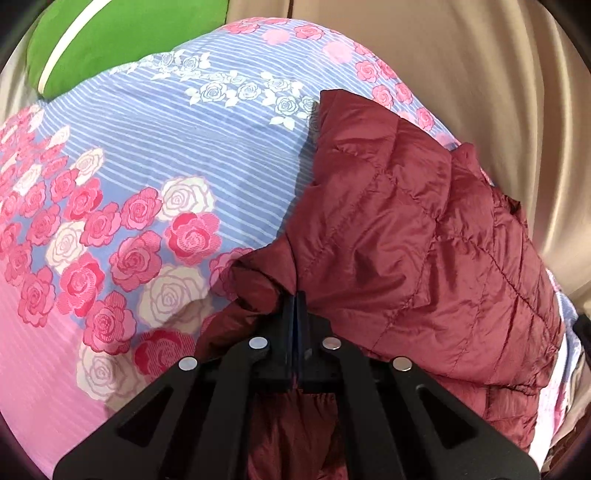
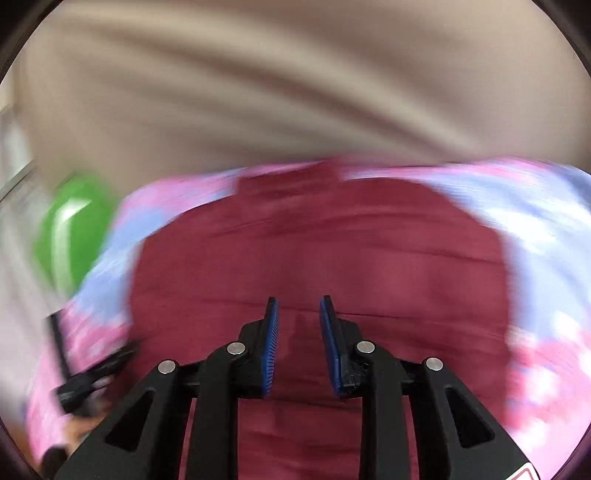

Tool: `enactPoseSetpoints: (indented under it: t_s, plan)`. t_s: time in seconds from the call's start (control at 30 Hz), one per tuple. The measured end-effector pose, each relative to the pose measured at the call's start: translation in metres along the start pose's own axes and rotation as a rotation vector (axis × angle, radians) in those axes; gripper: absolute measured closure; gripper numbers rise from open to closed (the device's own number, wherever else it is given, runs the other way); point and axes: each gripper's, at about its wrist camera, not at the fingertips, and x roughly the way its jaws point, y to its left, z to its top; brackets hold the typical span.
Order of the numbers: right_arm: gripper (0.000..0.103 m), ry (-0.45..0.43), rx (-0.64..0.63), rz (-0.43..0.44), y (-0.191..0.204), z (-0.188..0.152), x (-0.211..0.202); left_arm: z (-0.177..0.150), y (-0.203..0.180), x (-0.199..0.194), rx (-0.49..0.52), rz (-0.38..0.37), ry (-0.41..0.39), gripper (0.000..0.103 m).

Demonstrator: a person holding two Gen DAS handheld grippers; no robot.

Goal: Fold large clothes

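A maroon quilted jacket lies crumpled on a floral bedsheet, filling the right half of the left wrist view. My left gripper is shut, its fingertips pinching a raised fold at the jacket's near edge, and more of the jacket hangs under the fingers. The right wrist view is blurred. There the jacket spreads across the middle, and my right gripper hovers over it with its blue pads apart and nothing between them. A dark blurred shape at the lower left may be the left gripper.
The bedsheet is blue-striped with pink and white roses. A green cushion lies at the bed's far left corner and shows as a green blur in the right wrist view. Beige curtain folds run behind and to the right of the bed.
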Motion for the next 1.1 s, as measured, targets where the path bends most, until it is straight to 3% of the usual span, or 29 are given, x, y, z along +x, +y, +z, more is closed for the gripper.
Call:
enactPoseSetpoints:
  t_s: [0.1, 0.23, 0.33, 0.53, 0.63, 0.77, 0.87, 0.93, 0.97, 1.0, 1.1]
  plan:
    - [0.079, 0.086, -0.145, 0.106, 0.071, 0.014, 0.058, -0.002, 0.008, -0.003, -0.017, -0.021, 0.002, 0.103]
    - [0.086, 0.189, -0.201, 0.147, 0.138, 0.022, 0.134, -0.004, 0.011, -0.001, -0.043, -0.053, 0.003, 0.103]
    - [0.086, 0.234, -0.243, 0.12, 0.16, 0.027, 0.171, -0.005, 0.011, -0.002, -0.043, -0.051, 0.001, 0.103]
    - [0.092, 0.25, -0.273, -0.025, 0.178, 0.027, 0.232, -0.007, 0.009, -0.003, -0.033, -0.046, -0.001, 0.103]
    - [0.092, 0.205, -0.238, -0.022, 0.179, 0.024, 0.217, -0.006, 0.011, -0.003, -0.04, -0.058, -0.001, 0.103]
    - [0.091, 0.114, -0.215, 0.048, 0.157, 0.01, 0.152, -0.005, 0.018, -0.021, -0.071, -0.088, -0.017, 0.103]
    - [0.09, 0.094, -0.203, 0.059, 0.112, -0.014, 0.097, 0.004, -0.001, -0.068, 0.002, -0.137, -0.135, 0.103]
    - [0.09, 0.12, -0.18, 0.039, 0.081, -0.029, 0.081, 0.011, -0.023, -0.087, 0.07, -0.113, -0.184, 0.092]
    - [0.09, 0.135, -0.159, 0.024, 0.061, -0.036, 0.075, 0.013, -0.035, -0.082, 0.105, -0.094, -0.16, 0.083]
    - [0.092, 0.142, -0.136, 0.011, 0.043, -0.043, 0.069, 0.014, -0.041, -0.072, 0.129, -0.085, -0.124, 0.08]
    - [0.103, 0.15, -0.069, -0.07, -0.024, -0.059, 0.048, 0.007, -0.038, -0.01, 0.124, -0.001, 0.075, 0.084]
